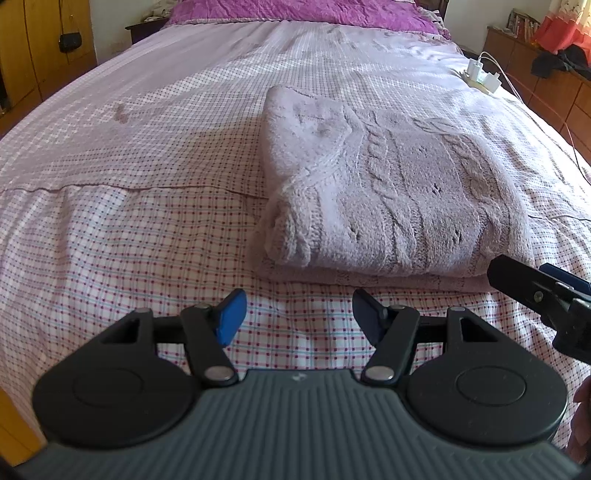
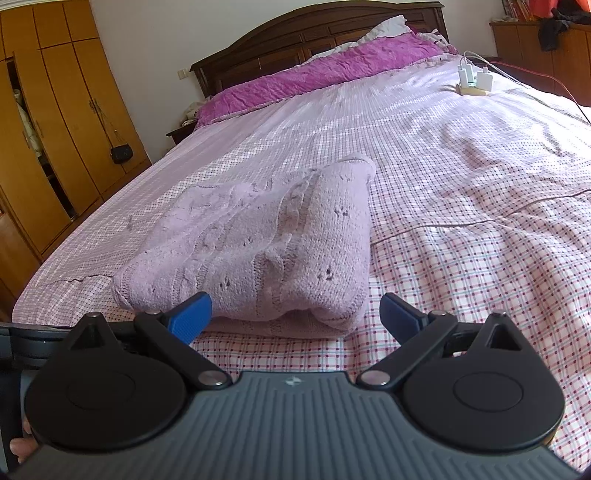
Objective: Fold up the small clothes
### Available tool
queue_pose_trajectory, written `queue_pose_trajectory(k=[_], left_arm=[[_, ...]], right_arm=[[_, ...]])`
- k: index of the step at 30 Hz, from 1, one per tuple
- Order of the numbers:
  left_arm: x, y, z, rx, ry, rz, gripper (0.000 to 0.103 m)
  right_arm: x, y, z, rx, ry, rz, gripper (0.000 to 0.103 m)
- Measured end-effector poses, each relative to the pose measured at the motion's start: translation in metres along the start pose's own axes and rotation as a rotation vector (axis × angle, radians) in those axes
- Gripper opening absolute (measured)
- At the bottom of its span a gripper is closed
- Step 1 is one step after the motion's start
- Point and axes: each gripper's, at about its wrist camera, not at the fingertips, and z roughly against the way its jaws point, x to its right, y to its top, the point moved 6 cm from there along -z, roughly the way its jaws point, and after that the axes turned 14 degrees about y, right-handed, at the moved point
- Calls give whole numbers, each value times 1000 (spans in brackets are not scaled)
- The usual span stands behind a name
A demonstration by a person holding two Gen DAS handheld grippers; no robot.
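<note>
Left wrist view takes in a wide bed under a pink-and-white checked cotton cover, which serves as the flat working surface. On it, toward the near edge, lies the lilac cable-knit sweater, already doubled over into a thick, squarish bundle with one layer showing beneath the upper fold, so the folding looks close to finished. A magenta crinkled pillow sits at the far end by the headboard, and a white power strip with chargers rests well apart from the knitwear. Both tools hang just short of the bundle's near edge: the left tongs are released, nothing between the blue pads, and the right tongs likewise stand spread and empty, probably backed off to check the result.
</note>
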Motion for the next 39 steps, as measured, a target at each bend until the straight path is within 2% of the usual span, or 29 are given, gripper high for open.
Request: queue_pose_trajectory(k=[39], left_arm=[[1, -4, -3, -3, 18, -10, 65]], right_arm=[[3, -4, -5, -9, 6, -18, 101]])
